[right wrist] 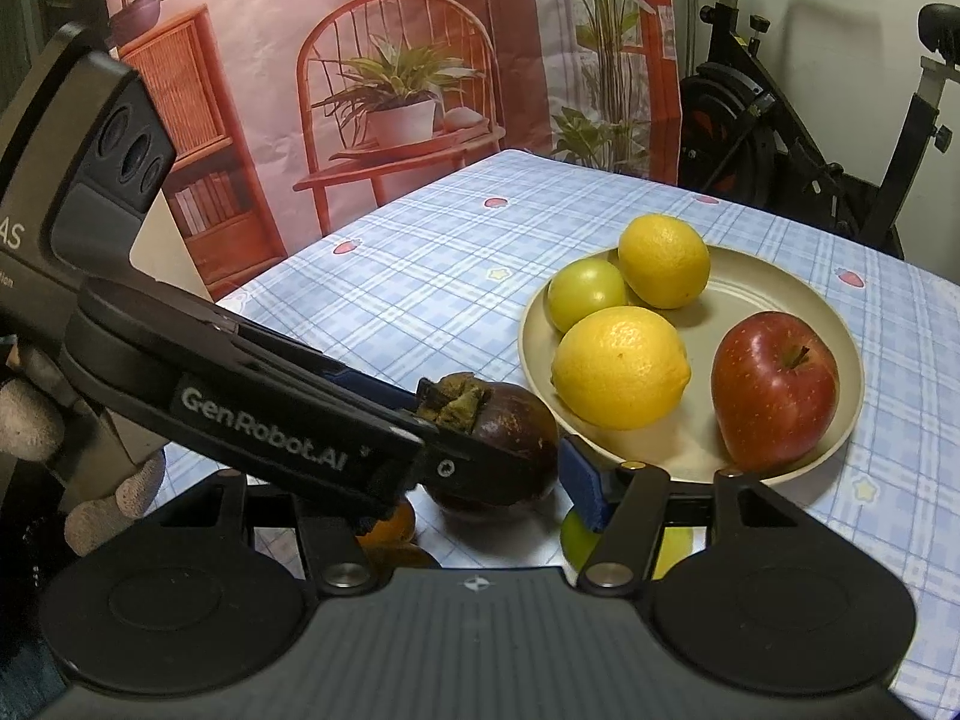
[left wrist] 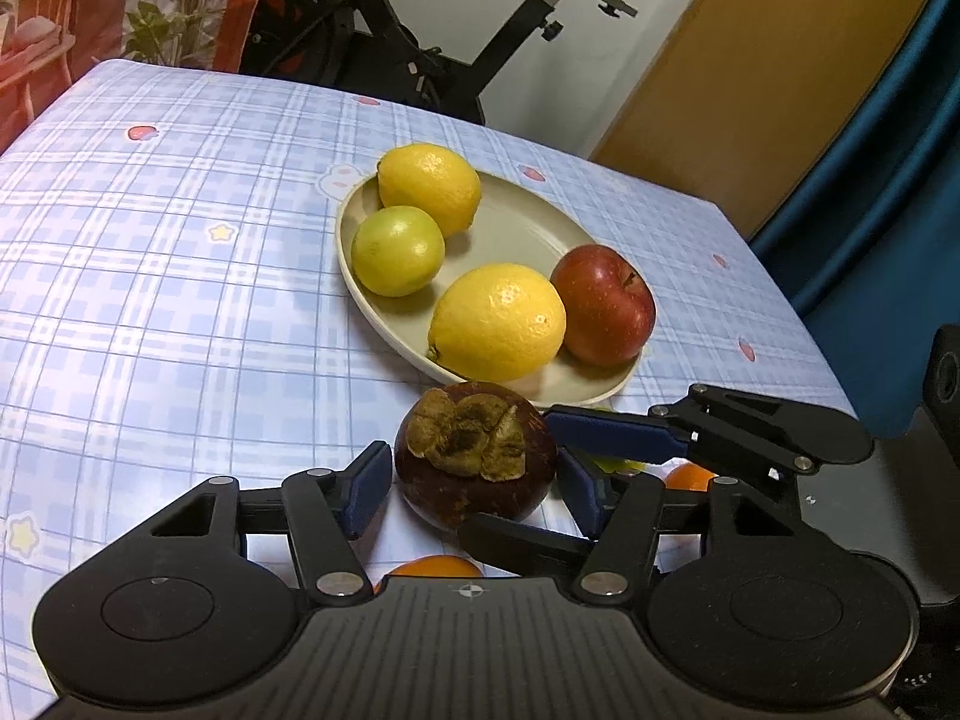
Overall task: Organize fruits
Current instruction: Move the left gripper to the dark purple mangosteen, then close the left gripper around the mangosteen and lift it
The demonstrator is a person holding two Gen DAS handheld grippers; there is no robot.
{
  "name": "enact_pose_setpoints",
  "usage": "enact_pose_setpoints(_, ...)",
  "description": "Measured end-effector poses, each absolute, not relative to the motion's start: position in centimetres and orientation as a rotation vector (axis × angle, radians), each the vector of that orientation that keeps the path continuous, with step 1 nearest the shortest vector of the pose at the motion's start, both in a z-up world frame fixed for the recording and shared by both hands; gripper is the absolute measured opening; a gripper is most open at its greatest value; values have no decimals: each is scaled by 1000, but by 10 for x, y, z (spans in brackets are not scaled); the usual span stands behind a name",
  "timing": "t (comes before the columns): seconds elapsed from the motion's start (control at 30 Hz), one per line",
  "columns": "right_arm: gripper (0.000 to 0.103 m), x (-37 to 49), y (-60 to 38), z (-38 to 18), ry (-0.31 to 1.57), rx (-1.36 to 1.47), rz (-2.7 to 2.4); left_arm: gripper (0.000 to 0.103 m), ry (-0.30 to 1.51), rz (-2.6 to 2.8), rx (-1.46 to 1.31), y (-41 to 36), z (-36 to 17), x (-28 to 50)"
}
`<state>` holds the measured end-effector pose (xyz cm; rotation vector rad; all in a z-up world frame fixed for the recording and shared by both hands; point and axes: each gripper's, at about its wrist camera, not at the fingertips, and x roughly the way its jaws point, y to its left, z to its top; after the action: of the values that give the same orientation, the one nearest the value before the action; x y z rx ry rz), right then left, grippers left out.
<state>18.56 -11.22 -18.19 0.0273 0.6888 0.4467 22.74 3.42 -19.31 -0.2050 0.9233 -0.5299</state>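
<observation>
Left claw (left wrist: 474,483) pinching mangosteen (left wrist: 475,453), right claw (right wrist: 474,474) state unclear, plate (left wrist: 528,222) holding two lemons, green fruit, apple (left wrist: 603,304)

"GenRobot.AI" stands on the left gripper (right wrist: 480,420) (white lettering); "AS" higher up.

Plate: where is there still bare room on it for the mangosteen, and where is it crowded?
The plate has a bare patch at its centre and far right side, bordered by the far lemon, the near lemon and the red apple. The left side is crowded: both lemons and the green fruit cluster there. The mangosteen sits just outside the near rim.
</observation>
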Motion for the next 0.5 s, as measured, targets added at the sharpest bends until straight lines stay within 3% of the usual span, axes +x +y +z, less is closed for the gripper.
enact_pose_setpoints(0.5,61,196,-105,-187,706,-7,438,65,941,-522,-228,37,-199,232)
